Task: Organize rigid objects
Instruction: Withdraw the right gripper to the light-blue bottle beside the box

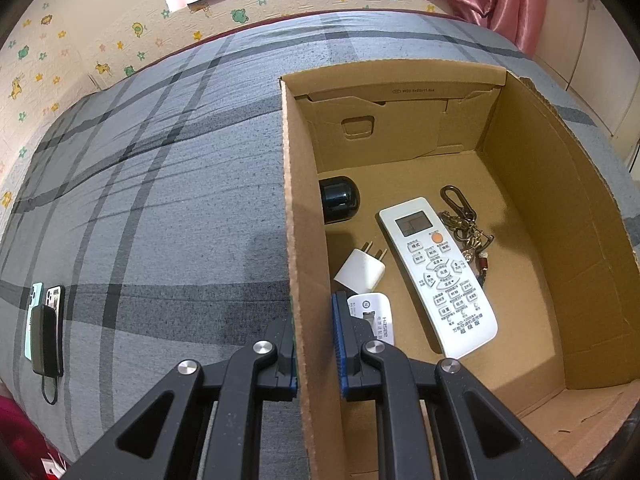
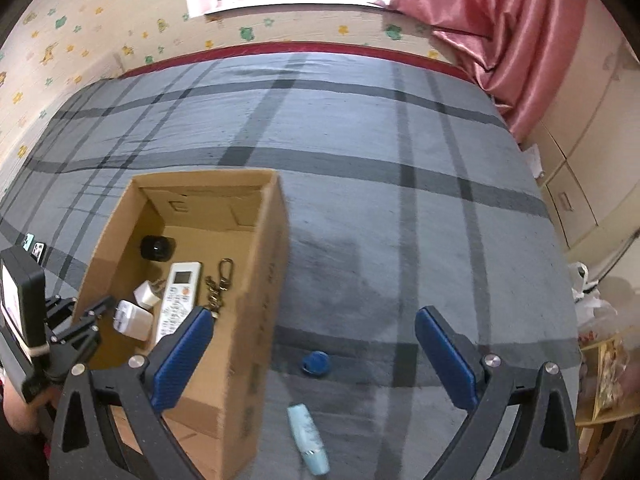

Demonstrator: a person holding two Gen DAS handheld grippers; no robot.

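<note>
An open cardboard box (image 1: pixel 532 184) stands on the grey plaid bed. Inside lie a white remote (image 1: pixel 438 276), a key ring with charms (image 1: pixel 464 224), a black round object (image 1: pixel 338 198), a white plug (image 1: pixel 360 272) and a white adapter (image 1: pixel 374 316). My left gripper (image 1: pixel 315 344) is shut on the box's left wall, one pad on each side. In the right wrist view my right gripper (image 2: pixel 314 318) stands wide open above the bed, right of the box (image 2: pixel 256 320), holding nothing. A blue cap (image 2: pixel 316 363) and a light blue tube (image 2: pixel 308 438) lie on the bed below it.
Two phones (image 1: pixel 54 298) and a black power bank (image 1: pixel 46 338) with a cable lie on the bed far left of the box. A papered wall runs behind the bed, with a pink curtain (image 2: pixel 508 40) and cabinets to the right. Bags and clutter (image 2: pixel 596 320) sit off the bed's right side.
</note>
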